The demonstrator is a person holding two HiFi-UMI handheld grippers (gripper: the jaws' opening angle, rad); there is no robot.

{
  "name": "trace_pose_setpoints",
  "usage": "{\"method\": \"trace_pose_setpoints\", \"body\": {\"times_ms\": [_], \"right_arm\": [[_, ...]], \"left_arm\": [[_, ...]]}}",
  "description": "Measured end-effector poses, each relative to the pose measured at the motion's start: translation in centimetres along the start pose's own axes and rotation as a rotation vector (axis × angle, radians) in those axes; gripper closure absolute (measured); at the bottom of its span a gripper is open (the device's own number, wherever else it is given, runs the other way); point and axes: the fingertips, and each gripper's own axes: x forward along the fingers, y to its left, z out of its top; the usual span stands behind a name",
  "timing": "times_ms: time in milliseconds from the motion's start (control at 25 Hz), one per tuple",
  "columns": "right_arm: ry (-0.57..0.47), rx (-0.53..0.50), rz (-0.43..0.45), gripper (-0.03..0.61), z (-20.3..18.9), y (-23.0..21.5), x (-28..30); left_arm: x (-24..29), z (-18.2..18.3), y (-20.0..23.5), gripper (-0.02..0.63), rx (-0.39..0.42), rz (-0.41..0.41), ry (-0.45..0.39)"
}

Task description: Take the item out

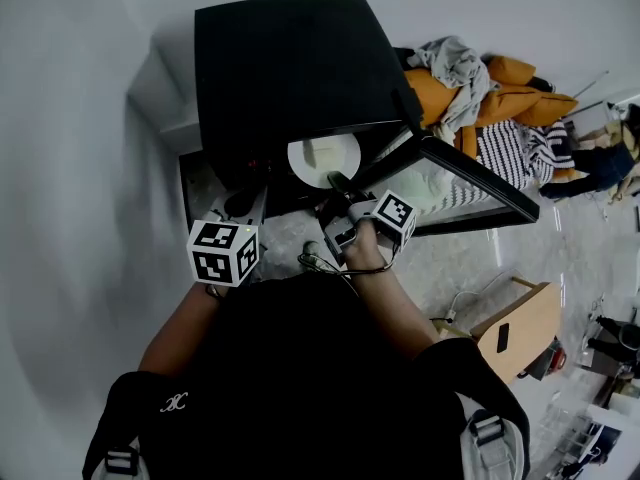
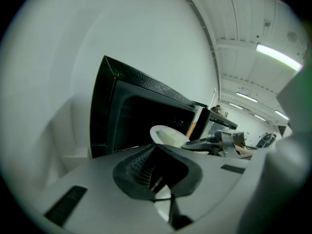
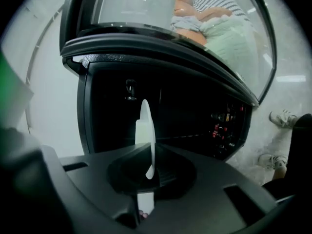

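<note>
Smooth glossy white plate (image 1: 297, 164); textured black microwave (image 1: 290, 68), glass door (image 1: 445, 186).

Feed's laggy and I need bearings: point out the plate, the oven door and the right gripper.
plate (image 1: 297, 165), head view, bare left rim.
oven door (image 1: 480, 176), head view, dark frame edge.
right gripper (image 1: 338, 182), head view, between its jaws at the plate's rim.

The person wears a black short-sleeved top (image 1: 300, 368) with a small white emblem (image 1: 175, 402) on the left shoulder and grey buckled webbing straps (image 1: 488, 436) at both shoulders. The grey moulded left gripper (image 2: 155, 155) and right gripper (image 3: 150, 155) have black ribbed pads (image 2: 136, 169). Each carries a white cube with black square markers (image 1: 223, 252).
</note>
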Motion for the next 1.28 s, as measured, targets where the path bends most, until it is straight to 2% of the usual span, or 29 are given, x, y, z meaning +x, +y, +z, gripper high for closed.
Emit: {"method": "trace_pose_setpoints", "body": {"times_ms": [600,880,1280], "right_arm": [[0.009,-0.005,0.020,0.554,-3.5,0.2,-6.7],[0.016,-0.029,0.016,0.554,-4.9,-0.3,-9.8],[-0.001,-0.055,0.017,0.555,-4.9,-1.1,-11.1]], "left_arm": [[0.0,-0.1,-0.9,0.604,0.030,-0.067,-0.006],[-0.1,-0.8,-1.4,0.604,0.034,-0.090,0.019],[0.2,-1.7,-1.8,0.604,0.047,-0.117,0.039]]}}
